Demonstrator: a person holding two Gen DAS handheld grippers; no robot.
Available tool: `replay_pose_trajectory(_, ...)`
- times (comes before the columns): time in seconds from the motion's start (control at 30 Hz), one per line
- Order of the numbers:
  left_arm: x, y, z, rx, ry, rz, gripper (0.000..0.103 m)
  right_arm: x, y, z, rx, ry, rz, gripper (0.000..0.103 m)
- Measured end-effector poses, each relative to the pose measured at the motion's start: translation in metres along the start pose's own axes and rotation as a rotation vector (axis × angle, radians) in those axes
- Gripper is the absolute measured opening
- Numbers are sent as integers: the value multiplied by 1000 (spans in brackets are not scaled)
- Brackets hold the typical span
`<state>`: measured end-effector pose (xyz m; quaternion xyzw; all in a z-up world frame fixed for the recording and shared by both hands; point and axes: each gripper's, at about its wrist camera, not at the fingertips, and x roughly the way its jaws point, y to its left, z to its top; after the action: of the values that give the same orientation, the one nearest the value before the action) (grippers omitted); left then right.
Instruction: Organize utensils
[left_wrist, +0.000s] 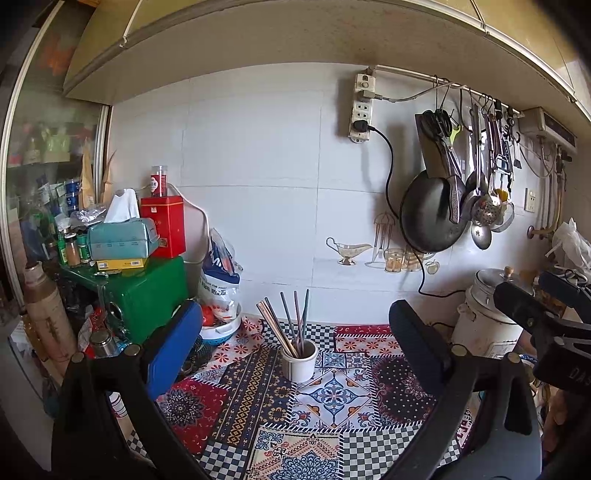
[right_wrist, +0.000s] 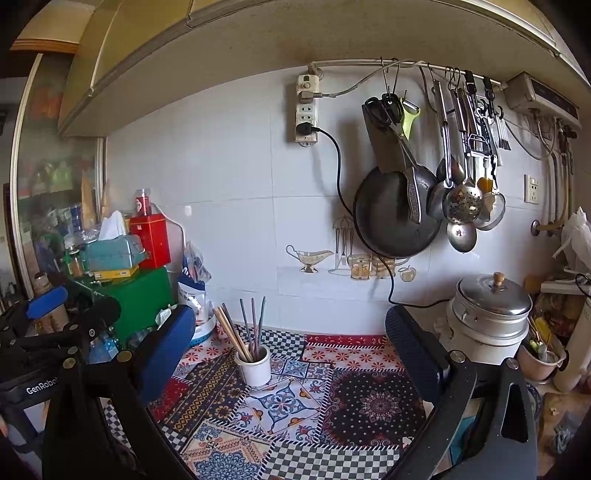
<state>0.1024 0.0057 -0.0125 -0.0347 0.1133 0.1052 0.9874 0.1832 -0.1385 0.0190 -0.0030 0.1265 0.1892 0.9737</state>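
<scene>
A white cup (left_wrist: 299, 360) (right_wrist: 255, 365) stands on the patterned cloth (left_wrist: 325, 402) (right_wrist: 295, 406) near the wall, holding several chopsticks (left_wrist: 291, 325) (right_wrist: 243, 325) that lean out of it. My left gripper (left_wrist: 295, 332) is open, its blue fingers wide apart with the cup between and beyond them. My right gripper (right_wrist: 291, 336) is open too, with the cup seen near its left finger. Neither holds anything. The right gripper (left_wrist: 546, 302) shows at the left wrist view's right edge. At the left of the right wrist view, the left gripper (right_wrist: 59, 310) appears.
A rail of hanging utensils (right_wrist: 461, 177), a black pan (right_wrist: 391, 218) and a power strip (right_wrist: 306, 110) are on the wall. A lidded metal pot (right_wrist: 491, 306) stands right. Green box (left_wrist: 147, 295), red tin (left_wrist: 164, 225), tissue box (left_wrist: 120, 236) and bags crowd the left.
</scene>
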Motion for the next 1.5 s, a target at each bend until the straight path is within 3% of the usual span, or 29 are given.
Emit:
replay_pose_trajectory(1.0,4,-11,7,-26,-17,-19,102,2,-5,4,-9,-16,-11,102)
replay_pose_trajectory(1.5,23,-7,7,-40,-3,-17,102,23,-3,8,-22,-5,5,102)
